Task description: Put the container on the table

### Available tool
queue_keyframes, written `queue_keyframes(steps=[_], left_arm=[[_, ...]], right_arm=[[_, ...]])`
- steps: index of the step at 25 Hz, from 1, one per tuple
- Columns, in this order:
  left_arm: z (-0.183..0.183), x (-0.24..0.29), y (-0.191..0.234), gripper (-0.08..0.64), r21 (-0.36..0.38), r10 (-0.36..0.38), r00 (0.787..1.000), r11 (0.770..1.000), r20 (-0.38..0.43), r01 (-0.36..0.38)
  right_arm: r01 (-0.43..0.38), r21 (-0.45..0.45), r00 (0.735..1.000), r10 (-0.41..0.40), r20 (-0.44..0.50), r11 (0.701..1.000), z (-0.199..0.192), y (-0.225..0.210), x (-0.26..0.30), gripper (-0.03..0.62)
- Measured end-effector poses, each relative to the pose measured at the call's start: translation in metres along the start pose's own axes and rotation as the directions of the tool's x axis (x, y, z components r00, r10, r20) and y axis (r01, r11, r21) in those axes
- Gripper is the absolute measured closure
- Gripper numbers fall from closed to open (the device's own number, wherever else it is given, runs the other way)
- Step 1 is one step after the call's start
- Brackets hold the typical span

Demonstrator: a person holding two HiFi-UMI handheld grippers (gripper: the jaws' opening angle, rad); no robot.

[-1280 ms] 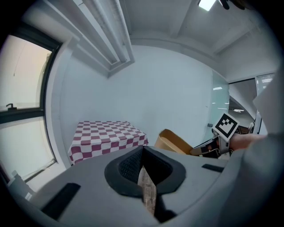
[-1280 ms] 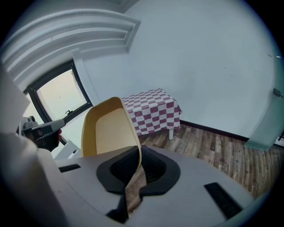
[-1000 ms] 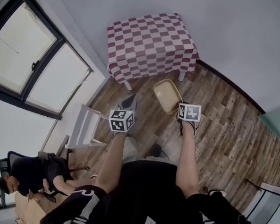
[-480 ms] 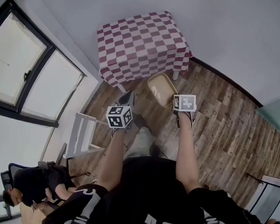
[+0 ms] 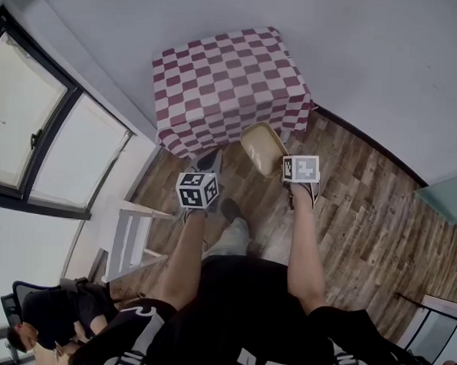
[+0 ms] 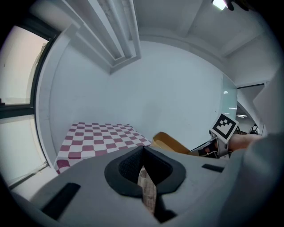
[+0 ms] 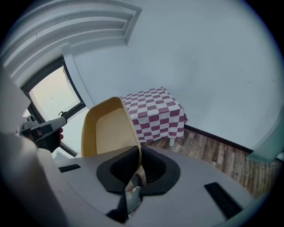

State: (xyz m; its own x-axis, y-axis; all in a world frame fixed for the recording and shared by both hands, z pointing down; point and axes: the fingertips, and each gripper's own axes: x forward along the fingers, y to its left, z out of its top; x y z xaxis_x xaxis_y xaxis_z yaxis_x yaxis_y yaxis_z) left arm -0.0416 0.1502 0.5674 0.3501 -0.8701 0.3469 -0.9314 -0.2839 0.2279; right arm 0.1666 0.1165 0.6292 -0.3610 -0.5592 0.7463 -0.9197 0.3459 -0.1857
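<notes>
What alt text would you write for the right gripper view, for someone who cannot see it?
The right gripper is shut on the rim of a tan container, holding it on edge with its open side facing the camera. Beyond stand a table under a red-and-white checked cloth, a pale wall and a wooden floor.

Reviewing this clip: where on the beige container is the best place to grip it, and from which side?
Grip the thin wall at the rim, coming from the edge nearest the person, one pad inside, one outside. The beige container is an open tub, likely too wide to span; the right gripper is clamped on that wall this way.
</notes>
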Motion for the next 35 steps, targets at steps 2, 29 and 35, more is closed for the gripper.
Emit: queue_keyframes(steps=[2,29,35], left_arm=[[0.013,0.020,0.012,0.535,0.001,-0.003,1.000,1.000,0.002,0.003],[0.118,0.182,0.167,0.535,-0.048,0.074,0.997,0.996,-0.005,-0.074],[0.132,0.224,0.190,0.535,-0.068,0.130,0.991,0.989,0.003,-0.130]], right_arm=[[0.003,0.000,1.000,-0.003,0.001,1.000,0.022,-0.004,0.015,0.560],[-0.057,-0.040,0.998,0.055,-0.040,0.998,0.215,0.007,0.183,0.559],[-0.107,-0.088,0.993,0.103,-0.058,0.990,0.259,-0.005,0.227,0.560]])
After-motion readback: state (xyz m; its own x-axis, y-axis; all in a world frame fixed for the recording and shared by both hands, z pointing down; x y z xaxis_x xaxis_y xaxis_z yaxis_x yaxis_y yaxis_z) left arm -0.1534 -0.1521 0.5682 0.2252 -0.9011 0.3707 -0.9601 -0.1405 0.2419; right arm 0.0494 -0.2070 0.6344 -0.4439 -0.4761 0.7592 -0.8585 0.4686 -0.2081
